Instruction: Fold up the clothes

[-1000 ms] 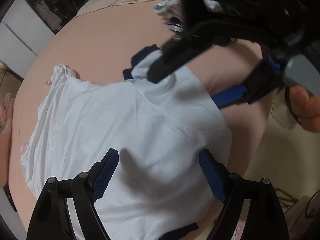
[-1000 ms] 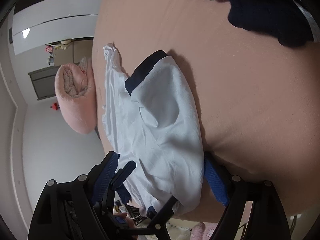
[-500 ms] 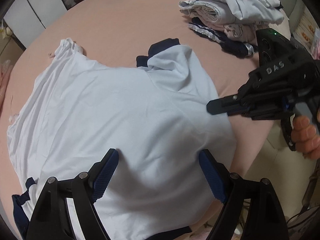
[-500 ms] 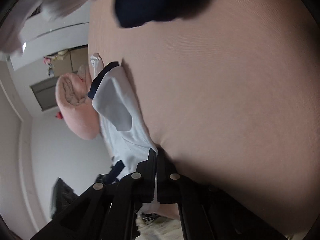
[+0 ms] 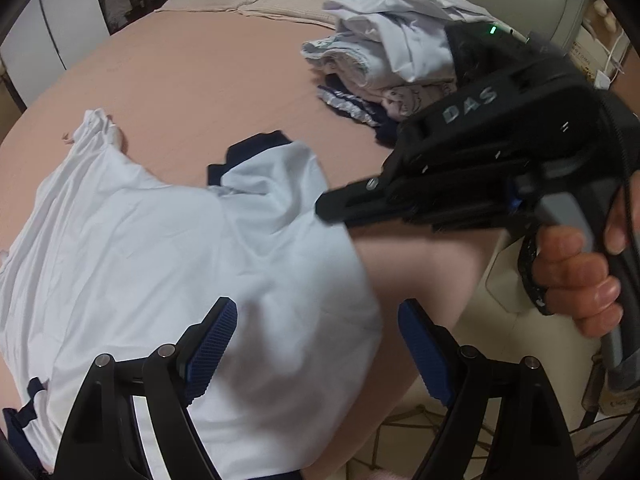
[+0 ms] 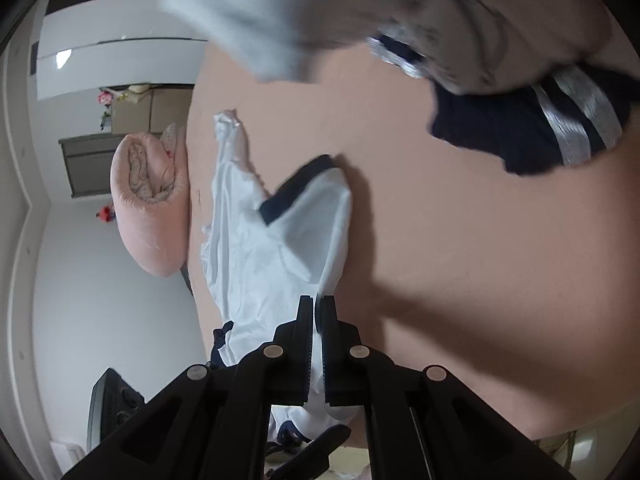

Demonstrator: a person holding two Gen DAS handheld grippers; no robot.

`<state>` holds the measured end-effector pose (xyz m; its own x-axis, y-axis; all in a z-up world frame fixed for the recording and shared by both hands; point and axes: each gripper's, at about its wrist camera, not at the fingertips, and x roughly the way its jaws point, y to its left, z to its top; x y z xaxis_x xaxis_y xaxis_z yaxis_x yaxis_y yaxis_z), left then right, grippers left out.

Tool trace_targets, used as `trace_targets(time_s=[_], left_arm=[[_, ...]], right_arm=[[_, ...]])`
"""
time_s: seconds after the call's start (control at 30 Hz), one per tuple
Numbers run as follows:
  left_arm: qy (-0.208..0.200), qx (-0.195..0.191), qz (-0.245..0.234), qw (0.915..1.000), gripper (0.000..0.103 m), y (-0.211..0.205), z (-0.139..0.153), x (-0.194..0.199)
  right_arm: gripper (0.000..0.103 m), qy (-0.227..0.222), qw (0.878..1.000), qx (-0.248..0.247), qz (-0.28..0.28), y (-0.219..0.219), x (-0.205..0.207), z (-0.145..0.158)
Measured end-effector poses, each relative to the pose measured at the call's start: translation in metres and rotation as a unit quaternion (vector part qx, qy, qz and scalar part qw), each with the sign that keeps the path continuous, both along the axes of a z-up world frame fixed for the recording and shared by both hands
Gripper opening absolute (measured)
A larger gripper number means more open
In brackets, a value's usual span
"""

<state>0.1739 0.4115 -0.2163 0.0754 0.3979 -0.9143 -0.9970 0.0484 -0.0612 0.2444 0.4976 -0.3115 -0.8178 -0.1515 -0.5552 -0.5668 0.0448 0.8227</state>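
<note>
White shirt point(image 5: 160, 260) with navy trim, lying flat and mostly spread on the pink bed point(image 5: 200, 80), directly under and ahead of the left tool point(image 5: 316, 312). Hovers there with jaws wide apart over the near part of the cloth, holding nothing. Probably kept open and low to be ready to pin or pick up the body while the other side is worked.

Further right, ahead of that tool's right finger: the right tool point(image 5: 332, 204), gripped by a hand point(image 5: 576, 276), tip at the shirt's right edge just below the sleeve with its dark cuff point(image 5: 256, 148). Closed together there, seemingly pinching that edge. A hold fit for carrying the side across in a fold, or for tugging it smooth; cannot tell which. Beyond the right tool and well apart from the shirt: a loose pile of clothes point(image 5: 392, 52).

Left wrist view: gives the whole spread of the shirt, the hand on the trigger, and where the right tool meets the cloth, but hides the gap between its jaws.

Right wrist view: shows the two fingers point(image 6: 305, 340) nearly shut with white fabric in the slit between them and the shirt running away ahead. Adds a rolled pink quilt point(image 6: 152, 208) off to the left and the pile, blurred, ahead to the right.
</note>
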Motion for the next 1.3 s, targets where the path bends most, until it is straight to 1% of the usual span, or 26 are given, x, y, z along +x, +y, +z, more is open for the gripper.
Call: trace_targets(time_s=[0.07,0.13,0.23,0.3,0.37,0.4,0.43,0.47,0.5,0.53,0.57,0.63,0.67,0.8,0.83,0.87,0.93,0.97,1.0,1.03,1.07,1.1,1.13,1.17,1.23,1.3], left_arm=[[0.017,0.001,-0.005,0.9998,0.083,0.003,-0.004,0.007],[0.04,0.0,-0.009,0.9992,0.083,0.007,-0.01,0.013],[0.093,-0.013,-0.006,0.9955,0.083,0.016,-0.022,0.018],[0.134,-0.019,0.003,0.9909,0.083,0.02,-0.028,0.018],[0.163,-0.025,0.007,0.9864,0.084,0.022,-0.031,0.017],[0.179,-0.029,0.004,0.9833,0.088,0.023,-0.033,0.018],[0.2,-0.036,0.0,0.9791,0.098,0.025,-0.036,0.02],[0.217,-0.04,-0.003,0.9754,0.103,0.026,-0.039,0.022],[0.231,-0.041,-0.005,0.9721,0.103,0.027,-0.041,0.023],[0.237,-0.042,-0.001,0.9705,0.103,0.028,-0.042,0.024],[0.237,-0.043,0.007,0.9705,0.103,0.027,-0.042,0.024],[0.234,-0.043,0.027,0.9708,0.103,0.026,-0.043,0.023],[0.237,-0.039,0.028,0.9704,0.103,0.026,-0.043,0.024],[0.255,-0.017,-0.004,0.9667,0.102,0.02,-0.042,0.031],[0.251,-0.015,-0.008,0.9678,0.1,0.019,-0.042,0.032],[0.247,-0.013,-0.012,0.9688,0.092,0.018,-0.041,0.033],[0.239,-0.01,-0.021,0.9707,0.071,0.013,-0.04,0.036],[0.235,-0.008,-0.026,0.9716,0.065,0.011,-0.04,0.038],[0.231,-0.006,-0.031,0.9724,0.053,0.008,-0.039,0.039],[0.227,-0.004,-0.036,0.9732,0.043,0.005,-0.039,0.041],[0.223,-0.003,-0.042,0.974,0.039,0.003,-0.038,0.043],[0.219,-0.001,-0.047,0.9747,0.031,0.0,-0.038,0.044],[0.212,0.001,-0.048,0.9761,0.023,-0.002,-0.037,0.044],[0.204,0.002,-0.046,0.9779,0.021,-0.003,-0.037,0.043],[0.187,0.006,-0.043,0.9814,0.016,-0.005,-0.037,0.04],[0.15,0.001,-0.028,0.9883,0.014,-0.004,-0.035,0.028]], right_arm=[[0.001,0.013,1.0,-0.026,-0.013,-0.002,0.003,-0.008],[0.001,0.026,0.999,-0.038,-0.025,-0.002,0.005,-0.013],[0.001,0.029,0.999,-0.031,-0.026,0.001,0.001,-0.011],[0.001,0.033,0.999,-0.027,-0.018,0.002,-0.002,-0.008],[0.001,0.038,0.999,-0.026,-0.011,0.003,-0.007,-0.008],[0.001,0.039,0.999,-0.026,-0.006,0.002,-0.012,-0.008],[0.001,0.037,0.999,-0.026,-0.001,0.001,-0.017,-0.009],[0.001,0.033,0.999,-0.026,0.004,0.0,-0.02,-0.009],[0.002,0.03,0.999,-0.026,0.006,-0.001,-0.02,-0.01],[0.002,0.03,0.999,-0.03,0.003,-0.001,-0.018,-0.012],[0.004,0.031,0.999,-0.034,0.001,-0.001,-0.015,-0.013],[0.004,0.032,0.999,-0.039,-0.003,-0.002,-0.011,-0.016],[0.004,0.032,0.999,-0.038,-0.003,-0.002,-0.011,-0.016],[0.004,0.034,0.999,-0.038,-0.003,-0.001,-0.014,-0.016],[0.004,0.033,0.999,-0.038,-0.002,-0.001,-0.015,-0.016],[0.004,0.029,0.999,-0.038,-0.001,-0.001,-0.015,-0.016],[0.008,0.007,0.999,-0.032,0.005,-0.001,-0.017,-0.015],[0.019,-0.007,1.0,-0.028,0.007,-0.001,-0.017,-0.015],[0.038,-0.011,1.0,-0.028,0.006,-0.002,-0.015,-0.015],[0.046,-0.006,0.999,-0.031,0.003,-0.002,-0.013,-0.016],[0.054,0.003,0.999,-0.036,-0.001,-0.002,-0.011,-0.016],[0.061,0.014,0.999,-0.042,-0.006,-0.002,-0.011,-0.017],[0.064,0.019,0.999,-0.045,-0.009,-0.001,-0.011,-0.017],[0.066,0.018,0.999,-0.045,-0.008,-0.001,-0.011,-0.016],[0.066,0.016,0.999,-0.037,0.002,0.003,-0.015,-0.016],[0.067,0.018,0.999,-0.03,0.01,0.007,-0.019,-0.017]])
